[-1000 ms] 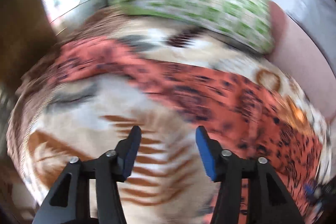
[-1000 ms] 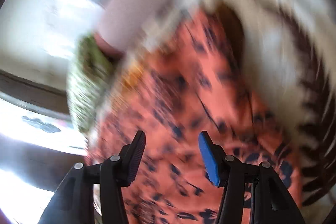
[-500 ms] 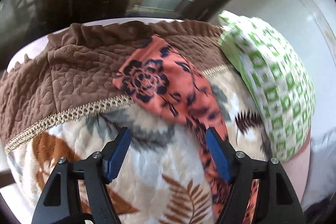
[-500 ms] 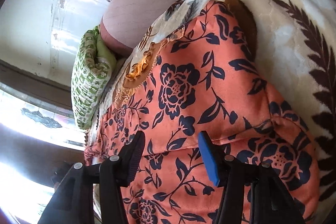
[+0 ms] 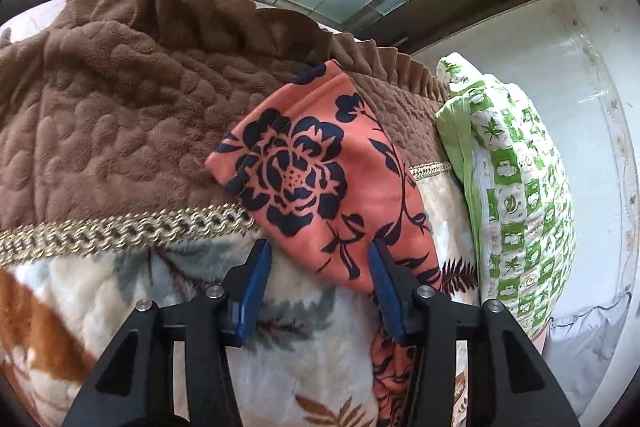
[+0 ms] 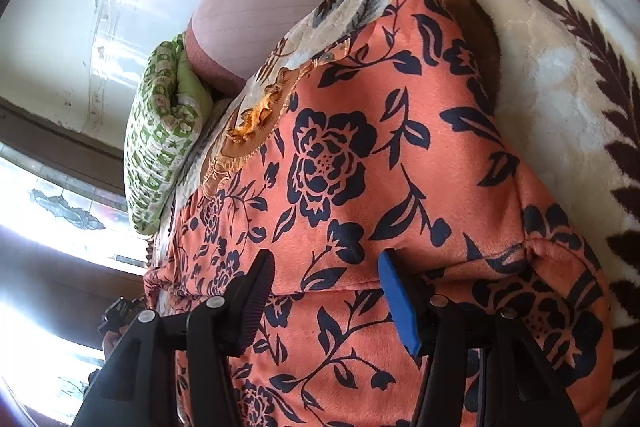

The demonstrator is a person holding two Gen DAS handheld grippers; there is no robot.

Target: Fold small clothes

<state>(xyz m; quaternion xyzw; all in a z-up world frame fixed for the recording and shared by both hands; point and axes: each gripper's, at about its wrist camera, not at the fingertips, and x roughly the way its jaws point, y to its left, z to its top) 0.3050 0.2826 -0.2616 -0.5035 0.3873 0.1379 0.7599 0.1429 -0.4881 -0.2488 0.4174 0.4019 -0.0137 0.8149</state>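
Between my left gripper's [image 5: 320, 261] open jaws, floral cloth [image 5: 316, 179] on blanket [image 5: 100, 131]; right gripper [image 6: 326, 275] likewise wide over cloth [image 6: 360, 167].

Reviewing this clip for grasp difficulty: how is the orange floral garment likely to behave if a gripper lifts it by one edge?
The orange floral garment looks thin and floppy: it drapes over the blanket and follows its bumps, so it would probably sag from a single pinch. Its smooth, slightly shiny surface hints it may slip between pads. It likely weighs little.

obstacle: green pillow [image 5: 516, 195] just right of orange garment [image 5: 320, 179] | free: blanket [image 5: 100, 131] to its left (soft, bare)
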